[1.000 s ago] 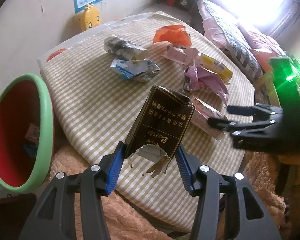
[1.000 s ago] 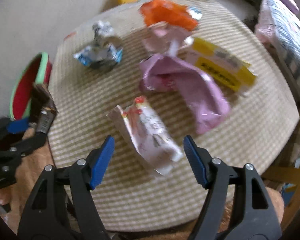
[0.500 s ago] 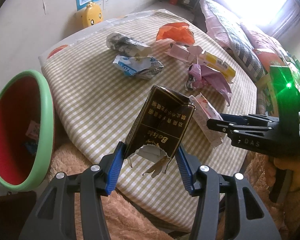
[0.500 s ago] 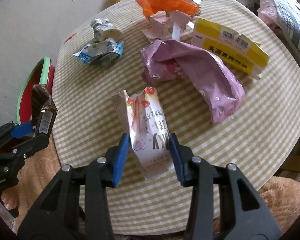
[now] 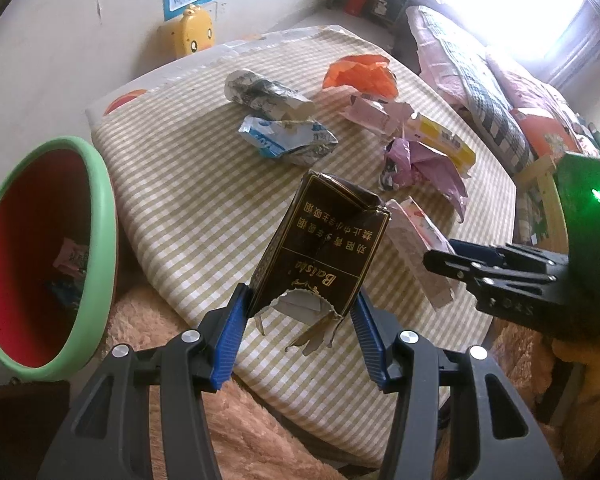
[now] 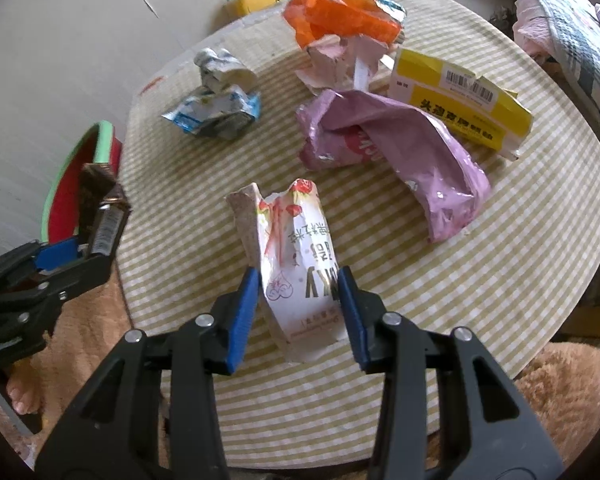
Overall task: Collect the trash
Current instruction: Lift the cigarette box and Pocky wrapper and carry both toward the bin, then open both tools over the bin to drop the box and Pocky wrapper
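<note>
Left hand-held gripper [image 5: 300,322]: clamped on torn dark brown carton [image 5: 320,248].
Right hand-held gripper [image 6: 298,304]: just closed, pinching white strawberry-print wrapper [image 6: 296,264].
Green-rimmed red bin [image 5: 100,216]: few scraps inside.
Checked tabletop [image 6: 500,240]: several wrappers left.

My right gripper [image 6: 300,300] has just closed its blue pads on the white strawberry-print wrapper [image 6: 296,256], which I hold over the checked tablecloth [image 6: 500,280]; beyond it lie a purple bag [image 6: 400,152], a yellow box [image 6: 460,96], an orange bag [image 6: 336,16] and crumpled blue-white packaging [image 6: 216,116]; at left my left gripper [image 6: 60,260] grips a dark box [image 6: 100,208] beside the green-rimmed red bin [image 6: 100,140].
</note>
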### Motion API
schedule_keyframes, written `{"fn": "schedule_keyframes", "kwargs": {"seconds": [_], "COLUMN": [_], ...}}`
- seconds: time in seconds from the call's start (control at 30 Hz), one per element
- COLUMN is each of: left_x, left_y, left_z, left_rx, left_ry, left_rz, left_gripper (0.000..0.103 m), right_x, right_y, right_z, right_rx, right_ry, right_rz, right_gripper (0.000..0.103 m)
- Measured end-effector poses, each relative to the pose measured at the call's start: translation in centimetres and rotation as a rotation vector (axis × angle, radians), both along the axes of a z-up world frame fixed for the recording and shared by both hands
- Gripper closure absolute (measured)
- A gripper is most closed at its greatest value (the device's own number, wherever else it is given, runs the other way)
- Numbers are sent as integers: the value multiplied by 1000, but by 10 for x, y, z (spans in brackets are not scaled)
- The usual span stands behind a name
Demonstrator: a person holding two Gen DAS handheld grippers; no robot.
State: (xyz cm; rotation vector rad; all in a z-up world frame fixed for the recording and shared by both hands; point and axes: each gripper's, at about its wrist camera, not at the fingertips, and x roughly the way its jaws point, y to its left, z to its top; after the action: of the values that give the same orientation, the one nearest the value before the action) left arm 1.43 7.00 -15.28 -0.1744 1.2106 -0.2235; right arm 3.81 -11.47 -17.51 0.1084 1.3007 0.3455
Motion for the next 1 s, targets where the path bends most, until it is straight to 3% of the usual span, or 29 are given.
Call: {"fn": "schedule_keyframes", "kwargs": {"seconds": [0.2,0.57,1.0], "left_x": [-1,0,-4], "left_y": [3,24,63], "left_z": [15,20,28], "left_rx": [76,37,77], "left_ry": [-85,-105,-159], "left_rz": [12,80,168], "left_gripper": [54,54,54], "right_x": [-7,-8,-3], "right_y": [1,10,50], "right_z": [21,60,88], "right_rx": [45,61,42], "right_ry": [-44,-132,-205], "right_rz": [-39,-59,2], "right_gripper": [63,63,63]}}
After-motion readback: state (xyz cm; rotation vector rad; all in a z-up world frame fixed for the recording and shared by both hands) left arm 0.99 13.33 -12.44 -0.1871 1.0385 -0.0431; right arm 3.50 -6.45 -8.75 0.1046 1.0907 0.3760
